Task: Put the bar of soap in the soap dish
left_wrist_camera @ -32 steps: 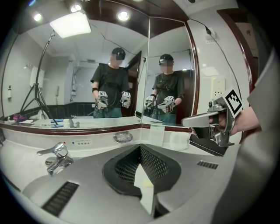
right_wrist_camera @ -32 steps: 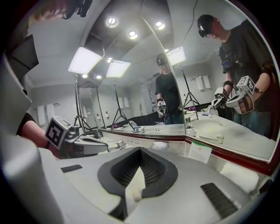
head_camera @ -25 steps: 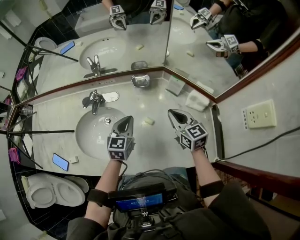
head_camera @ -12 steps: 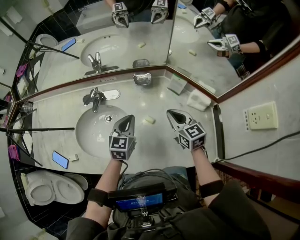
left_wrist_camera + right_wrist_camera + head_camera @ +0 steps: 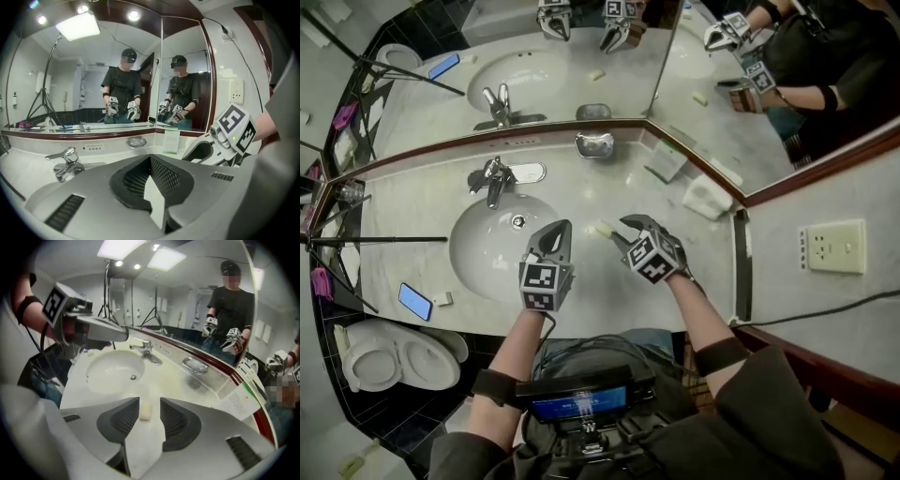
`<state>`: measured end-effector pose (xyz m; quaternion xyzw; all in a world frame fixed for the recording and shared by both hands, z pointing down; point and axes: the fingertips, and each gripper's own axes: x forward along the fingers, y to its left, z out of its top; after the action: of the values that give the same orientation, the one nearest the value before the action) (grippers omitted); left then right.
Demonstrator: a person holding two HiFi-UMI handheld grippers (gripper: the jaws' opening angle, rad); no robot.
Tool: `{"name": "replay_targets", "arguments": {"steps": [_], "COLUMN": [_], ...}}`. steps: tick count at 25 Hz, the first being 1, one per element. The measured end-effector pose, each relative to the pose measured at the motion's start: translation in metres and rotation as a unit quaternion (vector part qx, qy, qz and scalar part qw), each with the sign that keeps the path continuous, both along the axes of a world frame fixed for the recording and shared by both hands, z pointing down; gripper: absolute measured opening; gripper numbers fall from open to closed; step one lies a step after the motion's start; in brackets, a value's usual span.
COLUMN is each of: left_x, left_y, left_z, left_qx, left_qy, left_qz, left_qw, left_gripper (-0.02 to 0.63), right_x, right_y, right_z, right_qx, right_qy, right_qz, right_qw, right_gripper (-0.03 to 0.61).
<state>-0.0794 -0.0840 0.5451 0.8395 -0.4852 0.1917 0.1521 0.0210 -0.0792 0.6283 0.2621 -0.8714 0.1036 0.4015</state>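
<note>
On the pale counter (image 5: 666,202), just beside the sink (image 5: 467,246), the bar of soap (image 5: 602,228) lies flat and on its own. The soap dish (image 5: 594,144) sits well apart from it, at the back by the mirror (image 5: 581,66), and it looks empty. The right gripper (image 5: 621,232) points down at the soap. Its jaws have just been opening and now stand apart. The soap shows in the gap between them, but the pads do not touch it yet. The left gripper (image 5: 558,230) hangs near the sink with its jaws together and nothing in them. Seen from the right gripper view, the soap's long side runs the same way the jaws point, away toward the back of the counter. So the jaws would shut across its thin middle, which looks like a good way to grab it. What could go wrong? Soap is likely slippery, so a hard squeeze could make it shoot out and slide into the sink. If the jaws shut too high, or catch only the near end, it could tip or pop loose. If the gripper comes down too far, the jaw tips could bump the counter. The dish is also a fair way off, so a weak hold could drop the soap on the way.
</note>
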Motion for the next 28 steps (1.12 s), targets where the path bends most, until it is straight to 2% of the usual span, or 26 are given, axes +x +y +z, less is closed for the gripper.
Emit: {"name": "replay_targets", "arguments": {"steps": [4, 10, 18, 19, 20, 21, 28], "left_x": [-0.008, -0.023, -0.036, -0.037, -0.038, -0.038, -0.036], "left_y": [0.001, 0.001, -0.002, -0.002, -0.002, -0.002, 0.0], "left_z": [0.006, 0.017, 0.022, 0.022, 0.022, 0.022, 0.024], "left_qx": [-0.005, -0.015, -0.02, -0.021, -0.021, -0.022, -0.023], "left_qy": [0.007, 0.015, 0.018, 0.018, 0.018, 0.018, 0.015], "left_qz": [-0.014, -0.036, -0.047, -0.048, -0.048, -0.048, -0.044], "left_qw": [0.9999, 0.9991, 0.9985, 0.9985, 0.9985, 0.9985, 0.9986], "left_gripper": [0.002, 0.002, 0.002, 0.002, 0.002, 0.002, 0.002], "right_x": [-0.017, -0.024, -0.028, -0.029, -0.029, -0.029, -0.028], "right_y": [0.005, 0.001, 0.0, 0.0, 0.001, 0.001, 0.003], "right_z": [0.046, 0.091, 0.124, 0.126, 0.127, 0.127, 0.126], "right_qx": [-0.027, -0.074, -0.123, -0.128, -0.133, -0.136, -0.134], "right_qy": [0.083, 0.136, 0.15, 0.151, 0.153, 0.154, 0.146], "right_qz": [-0.065, -0.086, -0.075, -0.073, -0.072, -0.071, -0.061], "right_qw": [0.994, 0.984, 0.978, 0.977, 0.977, 0.976, 0.978], "right_gripper": [0.219, 0.232, 0.23, 0.222, 0.179, 0.163, 0.146]}}
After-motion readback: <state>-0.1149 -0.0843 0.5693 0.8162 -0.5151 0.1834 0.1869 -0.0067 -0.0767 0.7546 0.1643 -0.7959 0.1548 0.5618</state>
